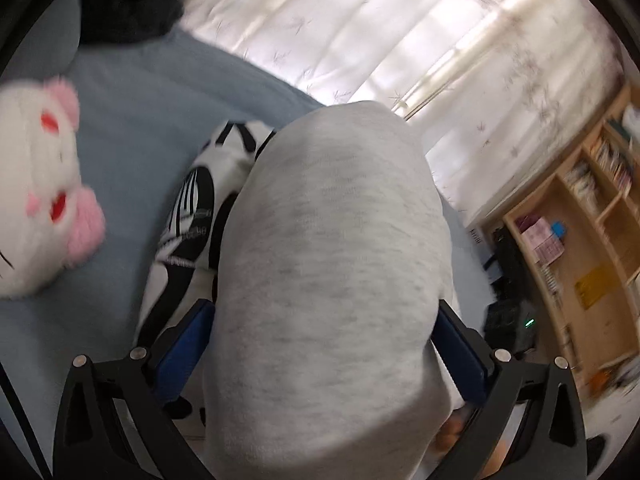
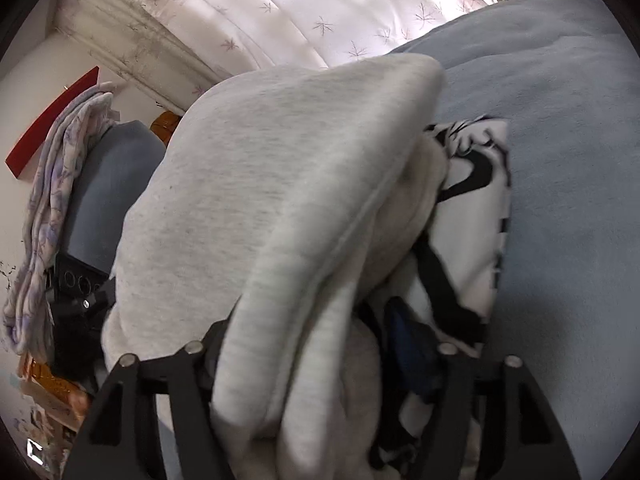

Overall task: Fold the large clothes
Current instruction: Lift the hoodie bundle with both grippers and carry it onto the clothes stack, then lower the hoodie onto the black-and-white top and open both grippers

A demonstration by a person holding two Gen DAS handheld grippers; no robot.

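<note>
Between the blue pads of the left hand-held gripper [image 1: 320, 360] sits a thick bundle of grey sweatshirt [image 1: 332, 272], filling the gap from pad to pad, so it is grasped there. Through the right hand-held gripper [image 2: 320, 360] the same grey sweatshirt [image 2: 280, 200] drapes in folds over the left finger; whether the pads press on it I cannot tell. Just beyond, under the grey cloth, a black-and-white garment [image 1: 192, 216] lies on the blue bed [image 1: 140, 128]. Farther left on the bed rests a white and pink plush toy [image 1: 40, 184]. Behind everything hangs a pale curtain [image 1: 400, 32], with wooden shelves [image 1: 580, 216] at right.
</note>
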